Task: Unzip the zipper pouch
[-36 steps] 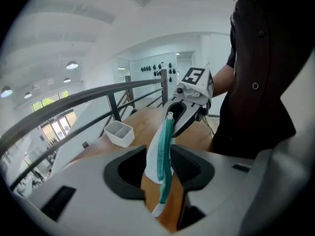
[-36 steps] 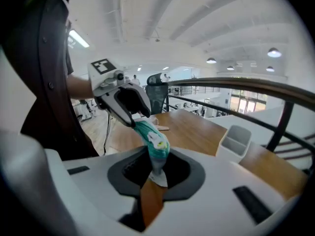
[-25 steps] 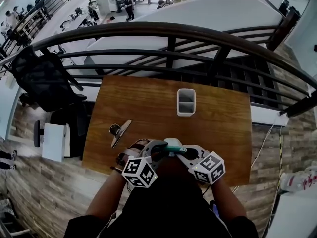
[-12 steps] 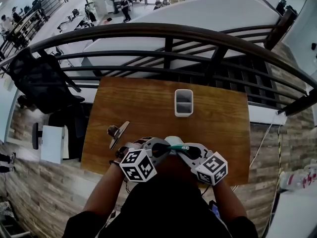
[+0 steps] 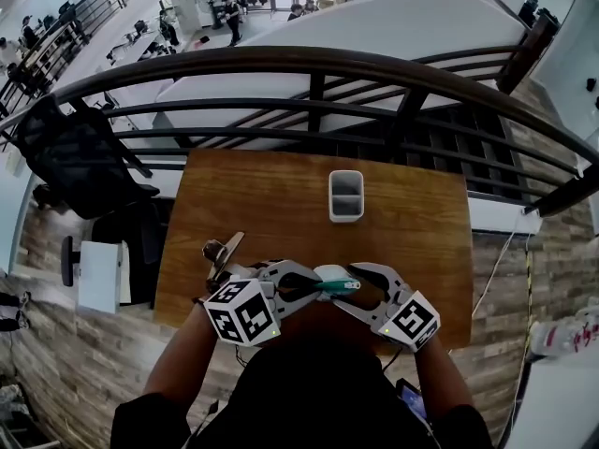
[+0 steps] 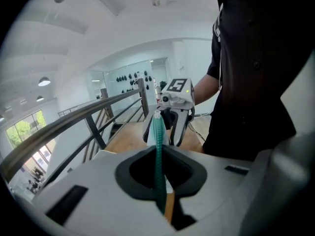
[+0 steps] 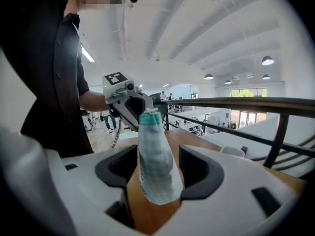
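Observation:
The zipper pouch (image 5: pixel 332 277) is white with a teal zipper edge and hangs above the table's near edge, between my two grippers. My left gripper (image 5: pixel 298 286) is shut on its teal zipper edge (image 6: pixel 158 151), which runs straight out between the pads. My right gripper (image 5: pixel 367 283) faces it from the other side. Its jaws are opening, and the pouch (image 7: pixel 154 163) stands between its pads (image 7: pixel 197 171) with a gap on each side. The left gripper (image 7: pixel 132 108) holds the pouch's far end in the right gripper view.
On the wooden table (image 5: pixel 421 223) stand a white two-compartment holder (image 5: pixel 345 195) and a metal clip (image 5: pixel 223 251) near the left edge. A dark curved railing (image 5: pixel 309 64) runs beyond the table. A black chair (image 5: pixel 80 152) stands to the left.
The left jaws have closed on the pouch's zipper edge. The right jaws have spread apart off the pouch. The left gripper's marker cube has shifted a little to the left.

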The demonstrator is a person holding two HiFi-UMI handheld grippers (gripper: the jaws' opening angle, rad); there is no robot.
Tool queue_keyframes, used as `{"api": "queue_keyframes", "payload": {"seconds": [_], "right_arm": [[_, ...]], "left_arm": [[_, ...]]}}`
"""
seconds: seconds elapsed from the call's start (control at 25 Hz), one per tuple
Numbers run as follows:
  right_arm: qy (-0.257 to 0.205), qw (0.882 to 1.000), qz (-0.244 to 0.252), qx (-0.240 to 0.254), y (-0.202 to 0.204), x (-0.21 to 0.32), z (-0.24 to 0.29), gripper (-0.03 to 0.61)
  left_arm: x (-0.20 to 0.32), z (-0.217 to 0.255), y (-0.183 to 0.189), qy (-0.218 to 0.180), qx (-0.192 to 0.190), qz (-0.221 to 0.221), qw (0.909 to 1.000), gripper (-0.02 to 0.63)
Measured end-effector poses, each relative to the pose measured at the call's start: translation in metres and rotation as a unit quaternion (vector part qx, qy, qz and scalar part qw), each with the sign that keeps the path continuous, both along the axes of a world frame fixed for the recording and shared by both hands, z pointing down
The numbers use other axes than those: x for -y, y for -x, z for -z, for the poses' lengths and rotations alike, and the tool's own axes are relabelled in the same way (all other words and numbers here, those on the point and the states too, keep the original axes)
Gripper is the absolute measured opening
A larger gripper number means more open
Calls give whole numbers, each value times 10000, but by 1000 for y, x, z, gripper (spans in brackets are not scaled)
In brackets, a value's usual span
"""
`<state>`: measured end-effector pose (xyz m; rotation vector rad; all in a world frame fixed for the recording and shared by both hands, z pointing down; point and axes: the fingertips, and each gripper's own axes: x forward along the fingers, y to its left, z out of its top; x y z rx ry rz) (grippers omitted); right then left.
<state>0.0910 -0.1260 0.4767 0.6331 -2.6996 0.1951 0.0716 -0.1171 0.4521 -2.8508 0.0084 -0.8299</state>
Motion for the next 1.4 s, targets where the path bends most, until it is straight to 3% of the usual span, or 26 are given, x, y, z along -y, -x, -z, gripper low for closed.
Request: {"api": "queue_keyframes", "payload": {"seconds": [0.12,0.24,0.4,0.56,0.68,0.72,0.84,0.96,1.2,1.4], "right_arm": [[-114,9991,381,140,8,-4,10,261],[-13,9982,515,314,14,-7,16,163],[372,9950,418,822,14,-6,26,69],[414,9964,81,733,17,1,36,26],[323,9977,-120,587,12,5,28,12],[314,9980,-182,517,10,5,23,11],[365,9981,-401,297,3,7,15,8],[312,9986,-407,121,5,5,9,6],[158,9988,-320,-343,10,0,-2,5],[193,9984,-293,-442,10,-4,-9,5]], "left_arm": [[-5,5,2,195,17,-174,9997,26],[-5,7,4,382,-30,-181,9991,26],[2,8,8,645,-206,4,9977,26],[8,9,14,774,-341,183,9963,37],[10,11,15,728,-273,280,9966,162],[11,14,14,682,-265,311,9968,176],[12,25,10,563,-342,391,9971,167],[14,33,1,391,-406,425,9975,67],[10,29,-22,323,-29,144,9994,66],[7,24,-35,315,259,-119,9991,67]]}}
